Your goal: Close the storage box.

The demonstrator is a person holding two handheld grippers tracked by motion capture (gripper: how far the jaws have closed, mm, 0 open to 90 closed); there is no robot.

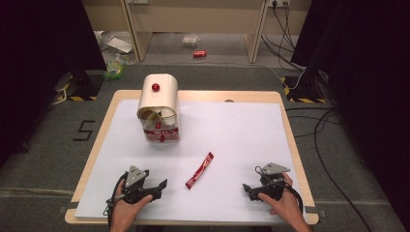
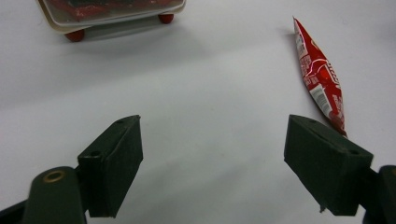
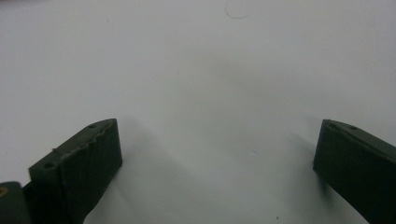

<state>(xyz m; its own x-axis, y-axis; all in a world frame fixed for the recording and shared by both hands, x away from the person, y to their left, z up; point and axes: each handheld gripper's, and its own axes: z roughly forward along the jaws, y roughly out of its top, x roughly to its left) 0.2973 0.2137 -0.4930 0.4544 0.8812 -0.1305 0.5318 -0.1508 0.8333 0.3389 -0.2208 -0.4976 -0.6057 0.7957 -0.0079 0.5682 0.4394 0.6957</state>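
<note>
1. Setting: a white sheet [image 1: 232, 135] covers a wooden table [image 1: 285, 104]. Dark curtains stand at both sides, and cables lie on the grey floor beyond the table.
2. Left gripper [image 1: 157, 186]: held at the near left of the sheet, jaws spread wide and holding nothing. In the left gripper view [image 2: 212, 158] the space between the jaws shows bare sheet.
3. Right gripper [image 1: 249, 189]: held at the near right, jaws also spread wide and holding nothing. Its own view [image 3: 217, 163] shows plain sheet ahead.
4. Sachet [image 1: 199, 170]: a long red packet lying flat between the two grippers, nearer the left one. In the left gripper view the sachet [image 2: 320, 77] runs ahead of the camera-right jaw, its near end just beside or behind that jaw tip; contact cannot be confirmed.
5. Box [image 1: 159, 108]: a cream container with a rolled-back lid and a red knob stands well ahead of the left gripper. Red packets show inside; its red feet [image 2: 74, 35] appear in the left gripper view.
6. Judged step: picking up the sachet, probably with the left gripper, for placing in the box.
7. Risks:
   - The sachet lies flat and thin; jaws closing above it may miss or push it along the sheet.
   - It sits off the jaw centreline; closing without re-aiming would likely catch only one end, letting it swing or slip.
   - A hard squeeze could burst it.
   - A high approach to the box may strike the lid.
</note>
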